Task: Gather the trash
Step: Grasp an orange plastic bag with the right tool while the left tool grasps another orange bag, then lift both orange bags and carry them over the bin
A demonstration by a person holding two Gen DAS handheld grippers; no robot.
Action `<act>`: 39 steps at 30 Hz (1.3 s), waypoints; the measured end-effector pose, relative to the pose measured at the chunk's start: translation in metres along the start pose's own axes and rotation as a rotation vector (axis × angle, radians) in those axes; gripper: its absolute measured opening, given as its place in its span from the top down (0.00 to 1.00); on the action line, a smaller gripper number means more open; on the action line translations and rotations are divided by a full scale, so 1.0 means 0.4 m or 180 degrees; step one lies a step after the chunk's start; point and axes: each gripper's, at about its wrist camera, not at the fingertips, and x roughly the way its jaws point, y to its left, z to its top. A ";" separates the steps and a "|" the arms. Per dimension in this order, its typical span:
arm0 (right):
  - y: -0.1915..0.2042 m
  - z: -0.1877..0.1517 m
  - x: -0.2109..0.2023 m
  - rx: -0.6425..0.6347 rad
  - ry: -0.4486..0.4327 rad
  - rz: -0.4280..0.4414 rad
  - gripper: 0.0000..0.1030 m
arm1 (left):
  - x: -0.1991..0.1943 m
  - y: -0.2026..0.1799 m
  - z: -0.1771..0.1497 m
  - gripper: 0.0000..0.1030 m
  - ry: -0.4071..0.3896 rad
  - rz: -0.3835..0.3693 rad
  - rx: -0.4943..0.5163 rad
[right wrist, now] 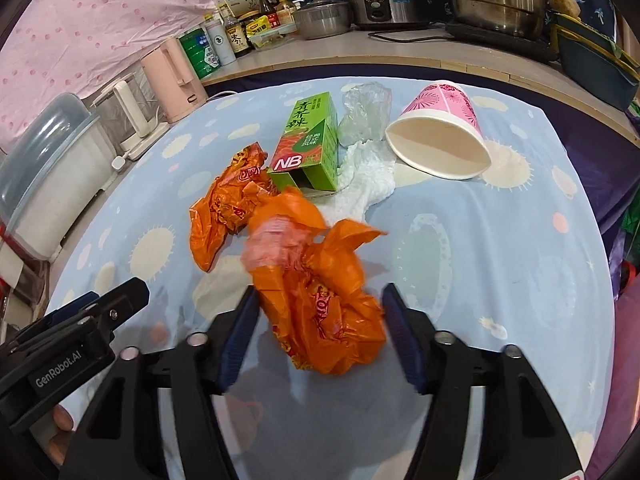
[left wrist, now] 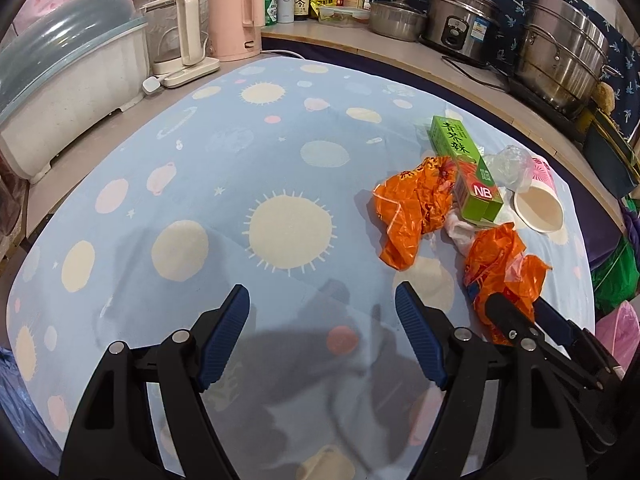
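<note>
The trash lies grouped on the worktop [right wrist: 500, 240], on a blue cloth with sun and planet prints. An orange wrapper [right wrist: 320, 300] lies nearest, between the fingers of the right tool [right wrist: 318, 332]; the jaws stand apart, pads not pressing it. A second orange wrapper [right wrist: 224, 208] lies just beside it. Behind them: a green carton [right wrist: 308, 144] with its open end forward, a white tissue [right wrist: 364, 180], a clear plastic wad [right wrist: 364, 112] and a pink paper cup [right wrist: 440, 132] on its side. The left tool [left wrist: 322, 336] hangs wide and empty over bare cloth, left of the trash.
</note>
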 end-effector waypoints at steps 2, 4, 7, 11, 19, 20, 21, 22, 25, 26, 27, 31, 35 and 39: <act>-0.004 -0.002 -0.005 -0.0001 -0.0045 0.0006 0.56 | 0.009 -0.005 0.006 0.30 0.0009 -0.0017 0.0006; -0.008 -0.003 -0.019 -0.0009 -0.0088 0.0020 0.67 | 0.017 -0.011 0.014 0.30 0.0011 -0.0037 0.0002; -0.018 -0.008 -0.036 0.0021 -0.0093 0.0030 0.79 | 0.032 -0.028 0.030 0.30 0.0023 -0.0123 0.0002; -0.031 -0.017 -0.053 0.0055 -0.0098 0.0050 0.84 | 0.061 -0.056 0.048 0.30 0.0056 -0.0261 0.0016; -0.050 -0.023 -0.073 0.0107 -0.0108 0.0075 0.84 | 0.122 -0.098 0.073 0.51 0.0083 -0.0261 0.0103; -0.051 -0.024 -0.074 0.0111 -0.0105 0.0077 0.84 | 0.129 -0.102 0.074 0.56 0.0099 -0.0264 0.0115; -0.051 -0.024 -0.074 0.0113 -0.0105 0.0076 0.84 | 0.133 -0.103 0.073 0.67 0.0120 -0.0267 0.0125; -0.054 -0.025 -0.075 0.0124 -0.0101 0.0079 0.84 | 0.136 -0.105 0.073 0.75 0.0142 -0.0278 0.0135; -0.058 -0.029 -0.078 0.0134 -0.0098 0.0086 0.84 | 0.125 -0.110 0.070 0.81 0.0089 -0.0265 0.0167; -0.059 -0.030 -0.079 0.0135 -0.0099 0.0090 0.84 | 0.120 -0.110 0.069 0.81 0.0081 -0.0278 0.0165; -0.059 -0.033 -0.081 0.0134 -0.0100 0.0094 0.84 | 0.115 -0.109 0.069 0.82 0.0079 -0.0283 0.0153; -0.059 -0.039 -0.098 0.0117 -0.0129 0.0114 0.84 | 0.081 -0.107 0.061 0.82 0.0028 -0.0264 0.0154; -0.060 -0.048 -0.133 0.0102 -0.0186 0.0144 0.84 | 0.032 -0.106 0.042 0.82 -0.0018 -0.0244 0.0160; -0.062 -0.060 -0.172 0.0101 -0.0235 0.0157 0.84 | -0.024 -0.104 0.015 0.82 -0.0049 -0.0262 0.0152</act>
